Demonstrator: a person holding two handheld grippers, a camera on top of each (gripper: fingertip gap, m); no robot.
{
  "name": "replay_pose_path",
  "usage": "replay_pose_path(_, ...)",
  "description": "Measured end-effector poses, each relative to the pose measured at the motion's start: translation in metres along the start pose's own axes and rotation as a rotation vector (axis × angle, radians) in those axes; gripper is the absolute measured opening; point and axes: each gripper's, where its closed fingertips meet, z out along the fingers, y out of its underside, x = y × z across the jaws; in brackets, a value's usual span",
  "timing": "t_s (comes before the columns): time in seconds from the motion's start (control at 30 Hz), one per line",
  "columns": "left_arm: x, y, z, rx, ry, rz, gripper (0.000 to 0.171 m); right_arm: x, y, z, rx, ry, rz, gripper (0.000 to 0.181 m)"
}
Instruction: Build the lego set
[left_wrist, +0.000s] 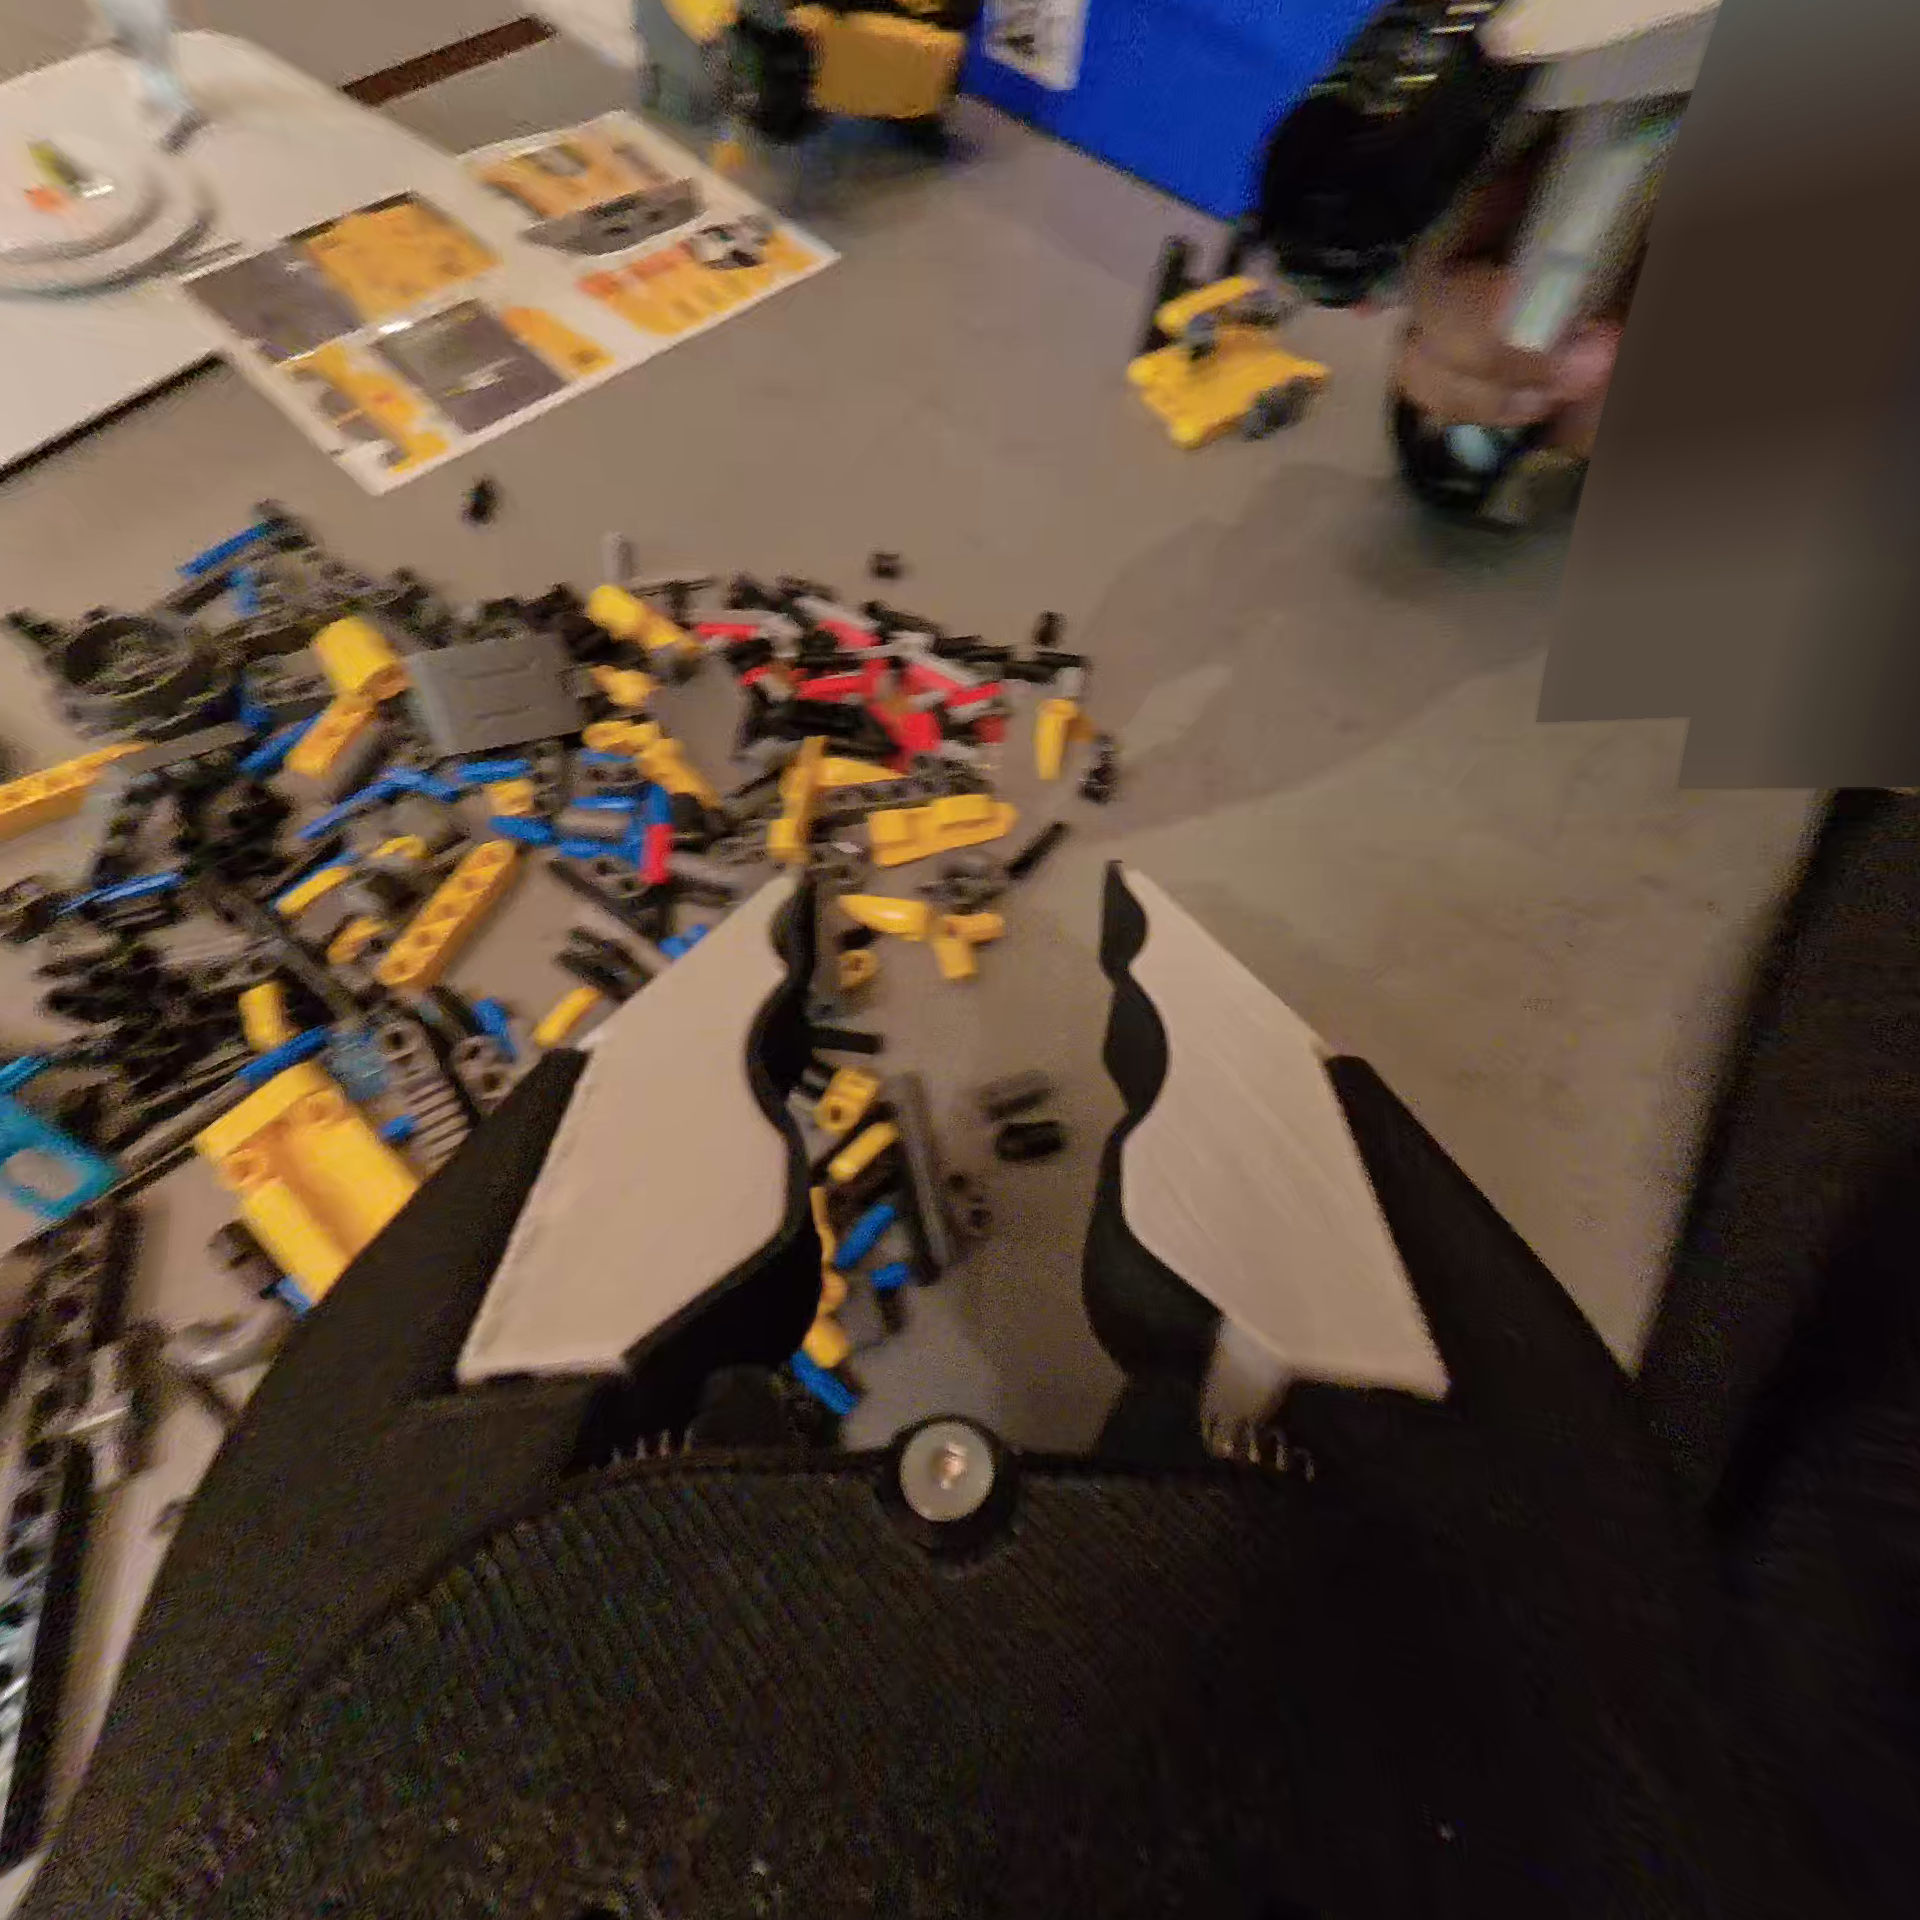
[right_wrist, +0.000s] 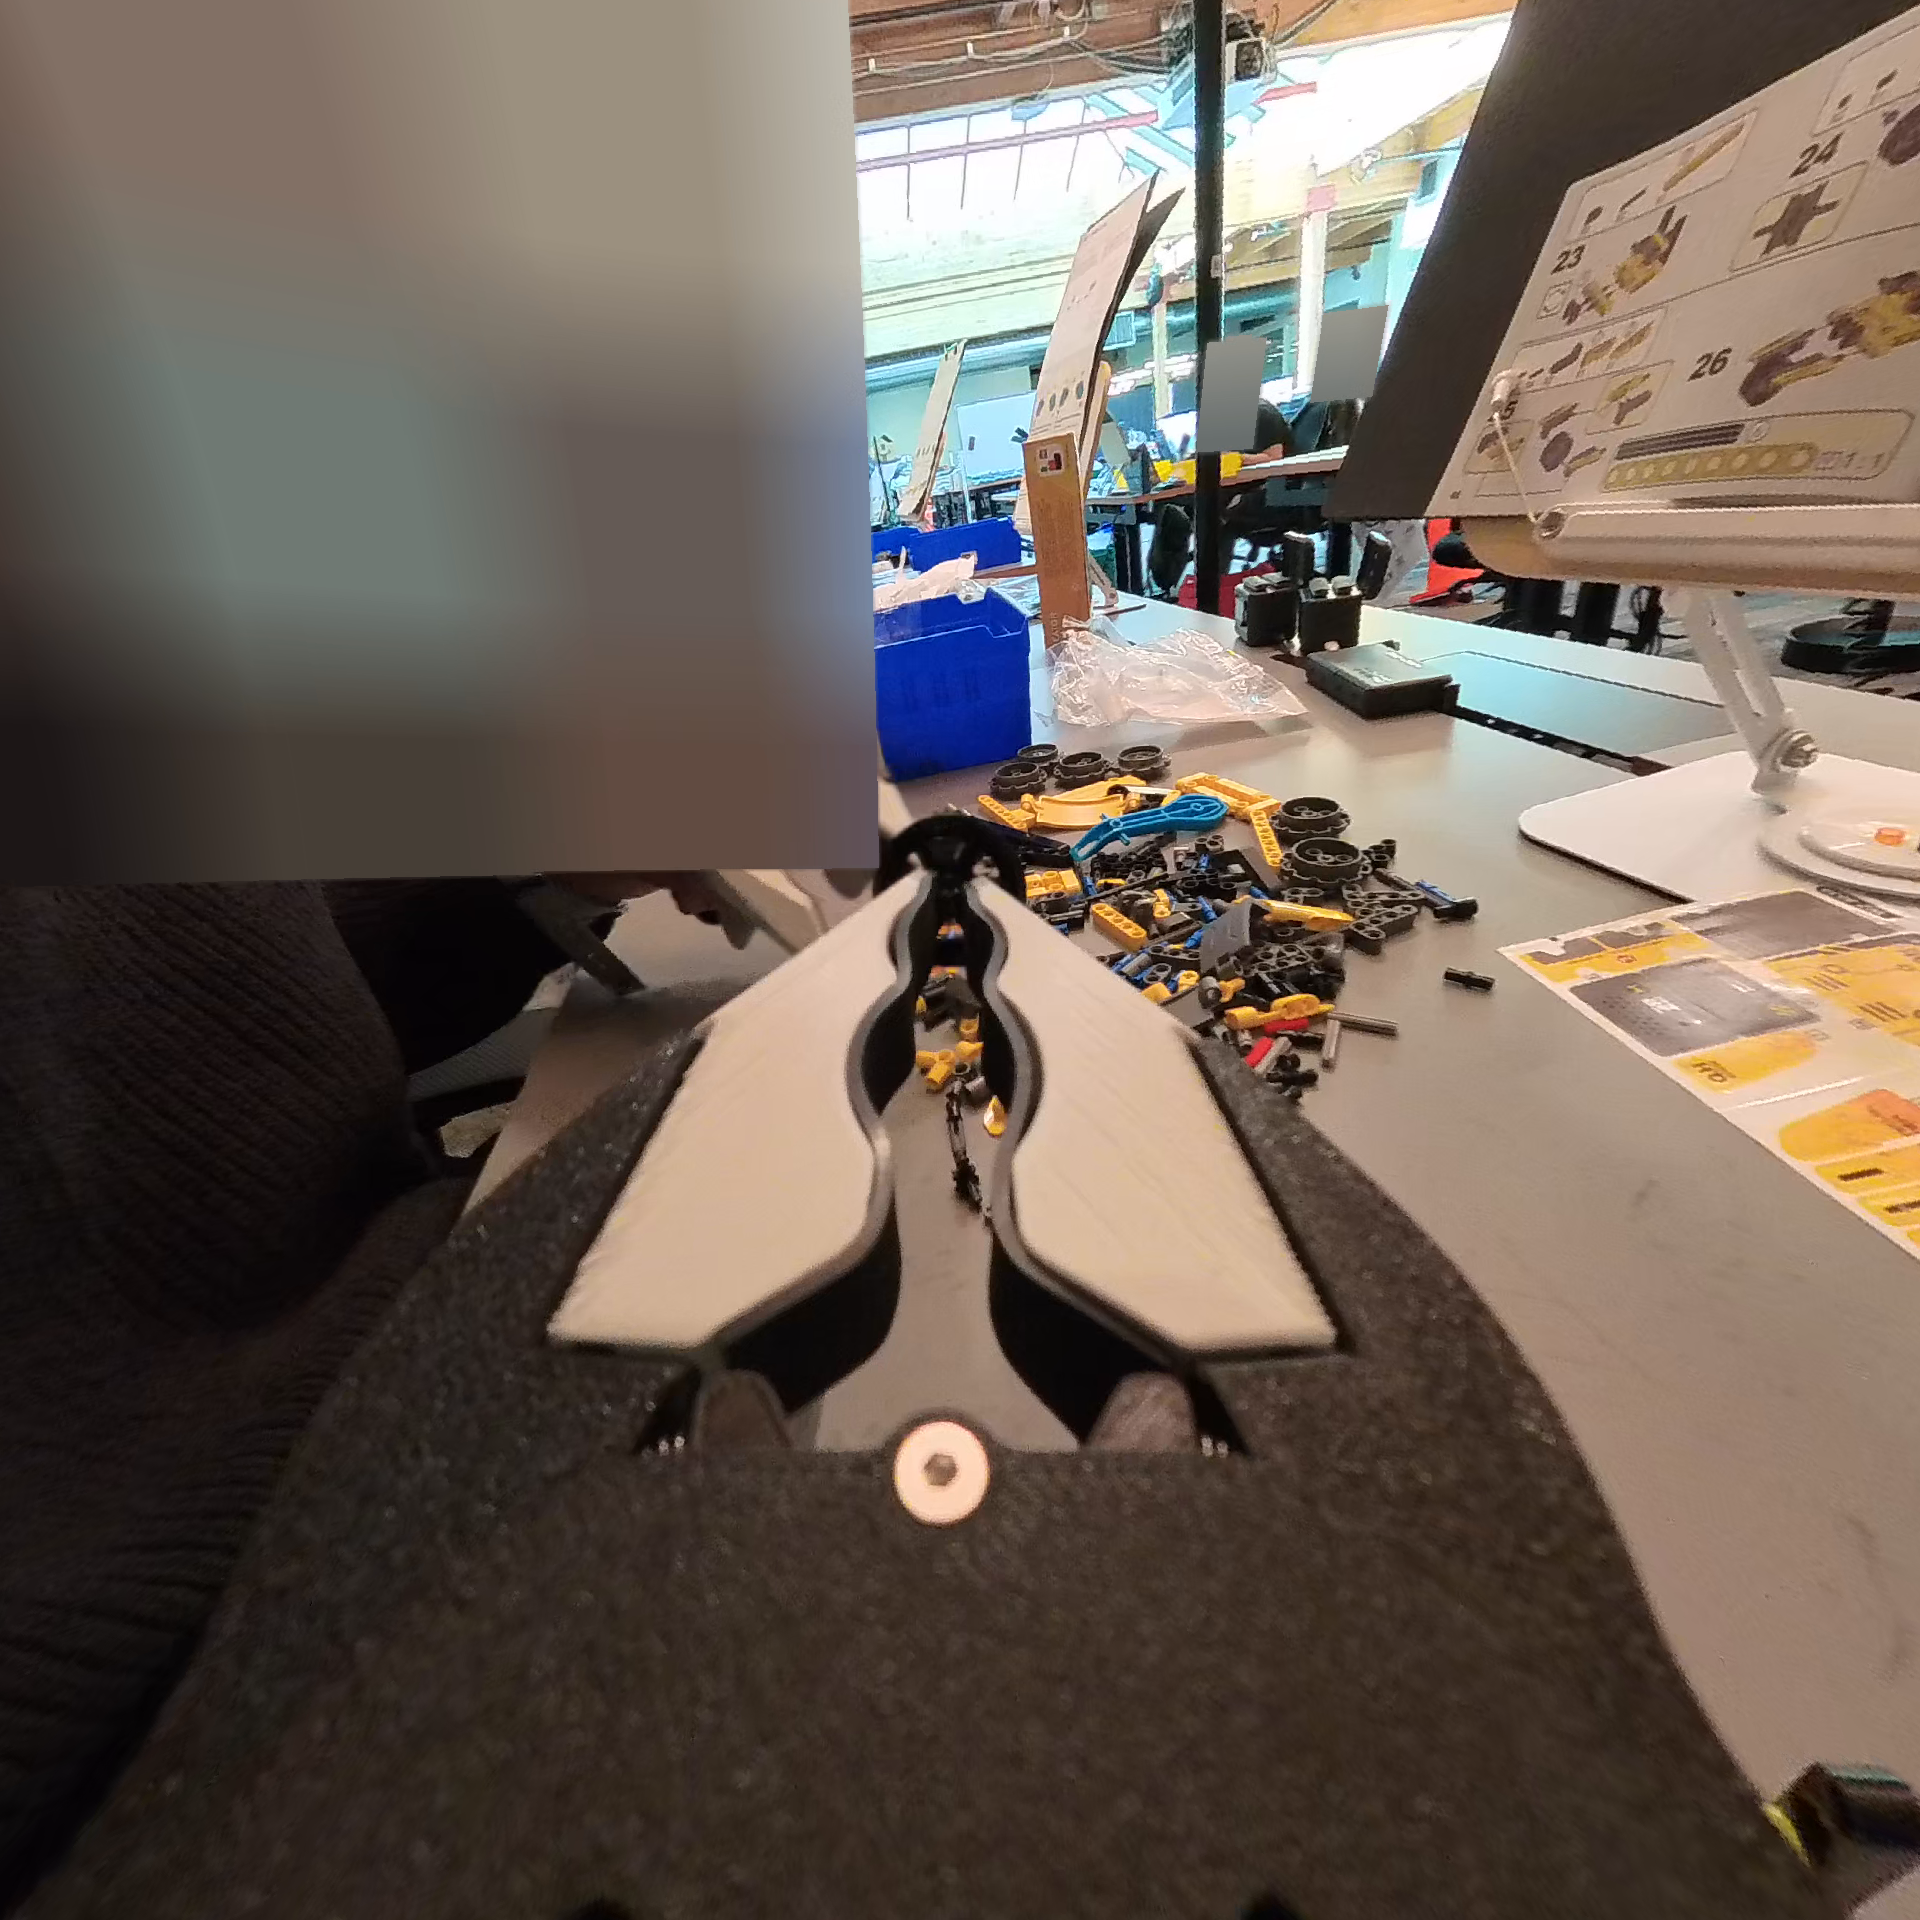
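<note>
Fingers of the left claw (left_wrist: 956, 878) stand wide apart and empty above the near fringe of a heap of loose yellow, black, blue and red plastic building pieces (left_wrist: 582, 831) on the grey desk (left_wrist: 1351, 935); the right claw (right_wrist: 940, 883) is pinched shut on a small black round part (right_wrist: 940, 840), too blurred to identify

The left wrist view is dim, warm-toned and smeared with motion blur across the brick pile (left_wrist: 520, 831). The right wrist view is sharper, with bright daylight blown out at the windows (right_wrist: 1039, 187) far behind the pile, and straight lines bow toward its edges.
</note>
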Motion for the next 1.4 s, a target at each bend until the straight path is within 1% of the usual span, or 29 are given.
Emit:
replay_pose_path(0.07,0.035,0.005,-0.001,-0.03,0.131,0.043,0.032,0.0,0.0,0.0,0.002,-0.004,0.011,0.003)
replay_pose_path(0.1,0.049,0.011,0.001,-0.066,0.175,0.05,0.03,0.0,0.001,0.0,0.002,-0.007,0.016,0.003)
replay_pose_path(0.17,0.068,0.027,0.008,-0.154,0.213,0.07,0.029,-0.001,0.002,0.001,-0.002,-0.013,0.023,0.003)
replay_pose_path(0.27,0.076,0.047,0.019,-0.254,0.203,0.111,0.029,-0.002,0.003,0.002,-0.007,-0.019,0.025,0.004)
replay_pose_path(0.3,0.076,0.052,0.022,-0.271,0.202,0.124,0.023,-0.003,0.003,0.002,-0.009,-0.02,0.023,0.004)
replay_pose_path(0.33,0.075,0.056,0.023,-0.282,0.197,0.135,0.012,-0.003,0.004,0.003,-0.011,-0.02,0.02,0.004)
replay_pose_path(0.37,0.074,0.054,0.023,-0.267,0.189,0.145,0.011,-0.003,0.004,0.003,-0.015,-0.018,0.016,0.004)
replay_pose_path(0.43,0.065,0.05,0.021,-0.252,0.145,0.159,0.01,-0.002,0.005,0.002,-0.019,-0.01,0.007,0.003)
replay_pose_path(0.5,0.044,0.038,0.015,-0.191,0.042,0.165,0.012,-0.001,0.004,0.002,-0.018,-0.009,0.007,0.003)
replay_pose_path(0.57,0.007,0.025,0.001,-0.129,-0.104,0.117,0.011,-0.002,0.004,0.002,-0.015,-0.013,0.011,0.003)
replay_pose_path(0.67,-0.052,0.018,-0.02,-0.08,-0.29,-0.003,0.011,-0.004,0.004,0.003,-0.017,-0.018,0.008,0.004)
replay_pose_path(0.73,-0.07,0.017,-0.022,-0.045,-0.299,-0.071,0.011,-0.005,0.005,0.004,-0.023,-0.019,0.002,0.004)
replay_pose_path(0.77,-0.073,0.016,-0.02,-0.028,-0.274,-0.1,0.012,-0.005,0.006,0.004,-0.027,-0.017,0.0,0.004)
replay_pose_path(0.83,-0.075,0.017,-0.016,-0.016,-0.243,-0.134,0.028,-0.004,0.007,0.004,-0.029,-0.014,0.0,0.004)
replay_pose_path(0.9,-0.078,0.014,-0.017,0.006,-0.269,-0.13,0.042,-0.002,0.006,0.003,-0.026,-0.011,0.004,0.004)
replay_pose_path(0.97,-0.078,0.002,-0.02,0.075,-0.311,-0.108,0.059,-0.001,0.006,0.003,-0.024,-0.01,0.012,0.004)
replay_pose_path(1.0,-0.074,-0.006,-0.02,0.116,-0.31,-0.101,0.064,0.0,0.007,0.003,-0.026,-0.011,0.019,0.004)
replay_pose_path(1.1,-0.053,-0.03,-0.012,0.21,-0.264,-0.076,0.069,0.0,0.011,0.004,-0.035,-0.019,0.04,0.004)
replay_pose_path(1.23,-0.018,-0.055,0.012,0.241,-0.131,-0.042,0.076,-0.001,0.013,0.006,-0.044,-0.029,0.05,0.004)
replay_pose_path(1.33,-0.002,-0.072,0.024,0.303,-0.073,-0.065,0.097,-0.002,0.013,0.006,-0.047,-0.026,0.039,0.004)
replay_pose_path(1.4,0.01,-0.077,0.027,0.331,-0.01,-0.086,0.1,-0.001,0.012,0.005,-0.046,-0.017,0.03,0.004)
